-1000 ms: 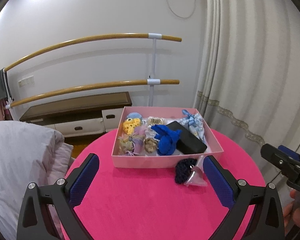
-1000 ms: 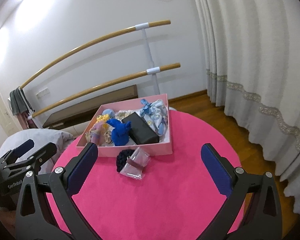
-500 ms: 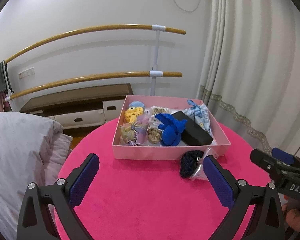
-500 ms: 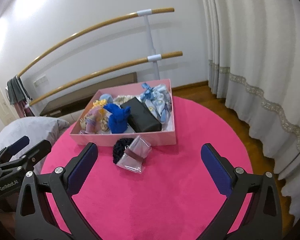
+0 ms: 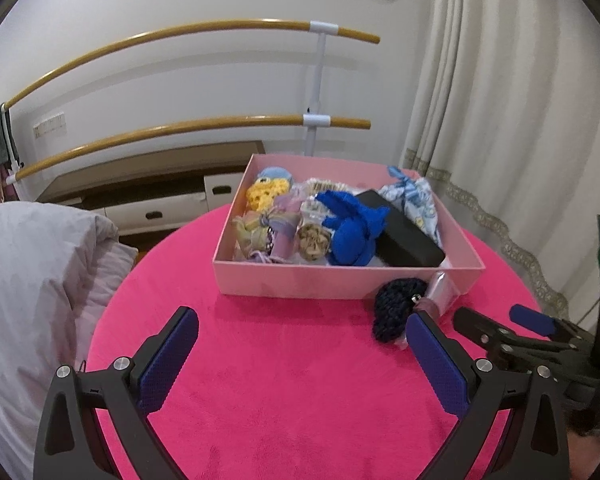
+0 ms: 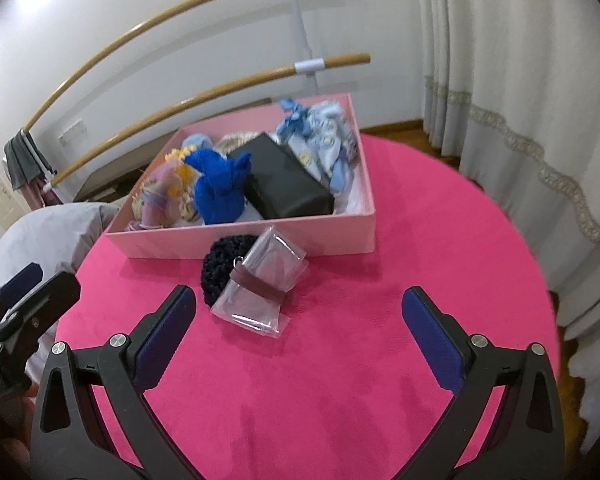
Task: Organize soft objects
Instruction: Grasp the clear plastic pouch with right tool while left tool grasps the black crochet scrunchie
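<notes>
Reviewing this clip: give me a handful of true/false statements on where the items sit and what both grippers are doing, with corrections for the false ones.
1. The dark knitted item lies on the pink table, outside the pink box. True.
2. The right gripper is shut on the clear plastic packet. False: its jaws are wide apart and hold nothing.
3. The bright blue knitted piece is inside the box. True.
4. The black case sits on the table beside the box. False: it rests inside the box.
5. The left gripper is open and empty. True.
</notes>
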`<act>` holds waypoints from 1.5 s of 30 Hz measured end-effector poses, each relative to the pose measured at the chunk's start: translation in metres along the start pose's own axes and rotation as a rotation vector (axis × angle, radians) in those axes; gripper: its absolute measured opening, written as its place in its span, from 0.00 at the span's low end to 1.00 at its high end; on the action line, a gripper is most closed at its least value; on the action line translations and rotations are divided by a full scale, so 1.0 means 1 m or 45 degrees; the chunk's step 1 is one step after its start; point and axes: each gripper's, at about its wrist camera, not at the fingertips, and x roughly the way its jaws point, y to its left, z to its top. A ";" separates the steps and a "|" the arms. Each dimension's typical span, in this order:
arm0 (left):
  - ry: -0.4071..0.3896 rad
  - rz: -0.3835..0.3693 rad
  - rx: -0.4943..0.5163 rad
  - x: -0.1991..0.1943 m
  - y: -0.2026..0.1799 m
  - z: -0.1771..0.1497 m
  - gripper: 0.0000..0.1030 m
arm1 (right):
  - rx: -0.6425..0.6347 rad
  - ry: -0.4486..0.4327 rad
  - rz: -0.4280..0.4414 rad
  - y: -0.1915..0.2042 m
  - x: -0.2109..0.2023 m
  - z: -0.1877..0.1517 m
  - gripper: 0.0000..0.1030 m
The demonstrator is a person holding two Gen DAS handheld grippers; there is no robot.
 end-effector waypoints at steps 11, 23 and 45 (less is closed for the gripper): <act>0.058 0.001 0.005 0.034 0.001 -0.001 1.00 | 0.009 0.088 0.026 0.003 0.047 0.001 0.87; 0.073 -0.022 0.013 0.040 -0.008 -0.002 1.00 | -0.035 0.098 0.156 0.011 0.044 0.002 0.46; 0.110 -0.048 0.068 0.057 -0.024 0.000 1.00 | -0.011 0.034 0.163 -0.019 0.032 -0.014 0.36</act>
